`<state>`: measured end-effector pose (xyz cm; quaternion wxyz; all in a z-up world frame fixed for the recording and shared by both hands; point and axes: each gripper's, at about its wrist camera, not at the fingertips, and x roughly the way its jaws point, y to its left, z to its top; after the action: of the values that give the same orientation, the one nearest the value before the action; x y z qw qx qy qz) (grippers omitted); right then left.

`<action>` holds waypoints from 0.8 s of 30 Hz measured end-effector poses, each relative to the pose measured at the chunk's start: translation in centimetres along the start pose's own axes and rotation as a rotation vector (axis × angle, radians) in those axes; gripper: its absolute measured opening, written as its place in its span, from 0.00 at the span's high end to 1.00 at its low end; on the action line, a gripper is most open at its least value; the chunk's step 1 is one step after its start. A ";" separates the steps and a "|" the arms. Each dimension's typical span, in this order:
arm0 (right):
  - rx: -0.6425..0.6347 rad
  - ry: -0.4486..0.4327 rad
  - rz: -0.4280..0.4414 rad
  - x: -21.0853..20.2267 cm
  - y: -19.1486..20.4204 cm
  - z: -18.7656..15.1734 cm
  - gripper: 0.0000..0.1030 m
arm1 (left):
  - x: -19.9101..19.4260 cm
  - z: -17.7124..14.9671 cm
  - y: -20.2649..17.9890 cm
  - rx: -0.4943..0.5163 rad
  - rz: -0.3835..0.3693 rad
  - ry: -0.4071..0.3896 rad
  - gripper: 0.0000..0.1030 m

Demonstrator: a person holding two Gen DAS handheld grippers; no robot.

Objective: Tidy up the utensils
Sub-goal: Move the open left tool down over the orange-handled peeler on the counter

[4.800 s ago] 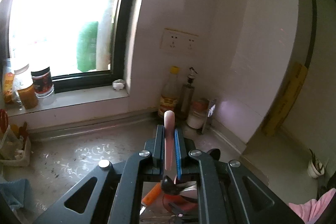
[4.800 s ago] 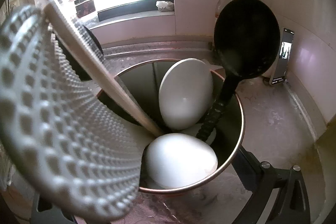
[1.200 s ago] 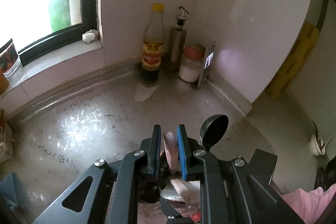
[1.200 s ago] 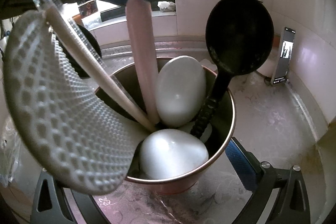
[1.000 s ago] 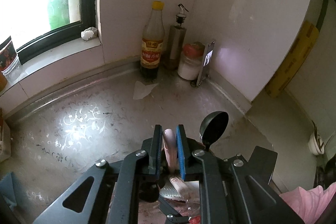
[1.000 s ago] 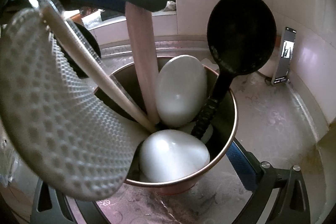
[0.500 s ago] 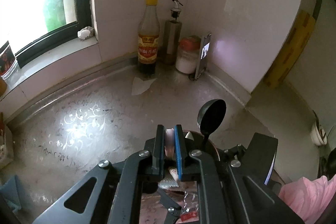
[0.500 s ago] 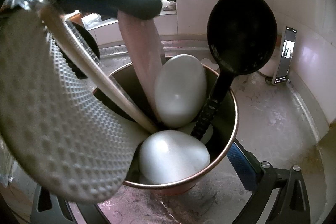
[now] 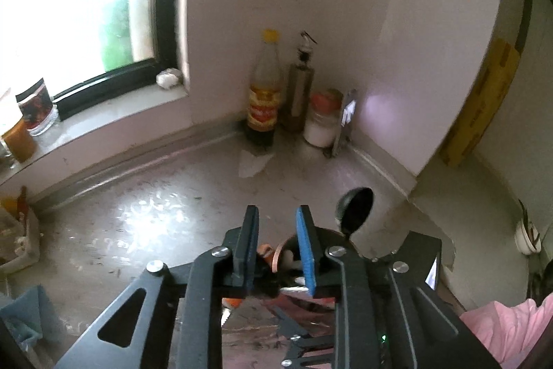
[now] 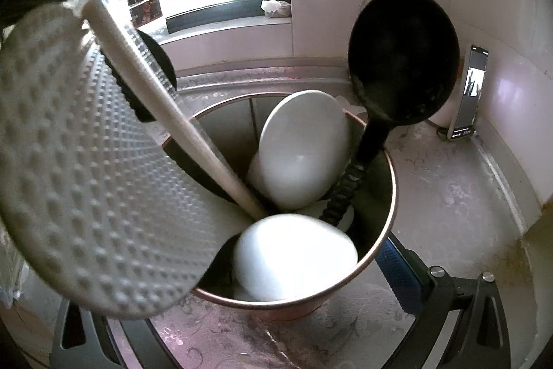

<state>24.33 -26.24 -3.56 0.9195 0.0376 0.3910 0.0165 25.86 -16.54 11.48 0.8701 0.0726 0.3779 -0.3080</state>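
Note:
A metal utensil holder [image 10: 376, 268] with a copper rim stands on the counter between my right gripper's [image 10: 259, 286] fingers. Its blue right pad [image 10: 392, 261] lies against the holder's wall; the left finger is hidden under a white dimpled rice paddle [image 10: 86, 161]. The holder also carries a black ladle [image 10: 401, 57] and two white spoons [image 10: 304, 147]. My left gripper [image 9: 276, 230] hangs above the holder [image 9: 281, 249], its jaws opening with nothing between them. The pink-handled utensil does not show in either view. The ladle's bowl [image 9: 356, 208] pokes up to the right of the left gripper.
Bottles [image 9: 264, 99] and a jar [image 9: 319, 123] stand in the back corner beside a propped phone [image 10: 470, 92]. An orange-handled knife [image 9: 231, 301] lies under the left gripper. Jars [image 9: 36, 113] sit on the window sill, and a white tray [image 9: 20, 248] stands at the far left.
The left gripper's jaws spread and let go of the pink handle, and the gripper rose and drew back. The pink handle has dropped out of sight. The right gripper has not moved.

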 end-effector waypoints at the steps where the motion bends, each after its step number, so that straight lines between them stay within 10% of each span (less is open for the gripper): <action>1: 0.000 0.000 0.001 0.0 0.0 0.0 0.00 | -0.3 0.0 0.4 -0.010 0.009 -0.009 0.73; 11: -0.005 -0.002 -0.001 0.0 0.1 0.0 0.00 | -2.1 -1.2 5.2 -0.147 0.129 -0.036 0.36; 21: -0.005 -0.002 -0.002 0.0 0.4 -0.1 0.00 | -1.9 -4.0 9.6 -0.289 0.258 0.020 0.30; 24: -0.006 -0.003 -0.003 0.1 0.4 -0.1 0.00 | -1.4 -4.9 10.4 -0.316 0.280 0.040 0.14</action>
<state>24.31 -25.86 -3.63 0.9202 0.0343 0.3896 0.0161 28.22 -5.81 7.88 0.8974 -0.0067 0.4248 -0.1194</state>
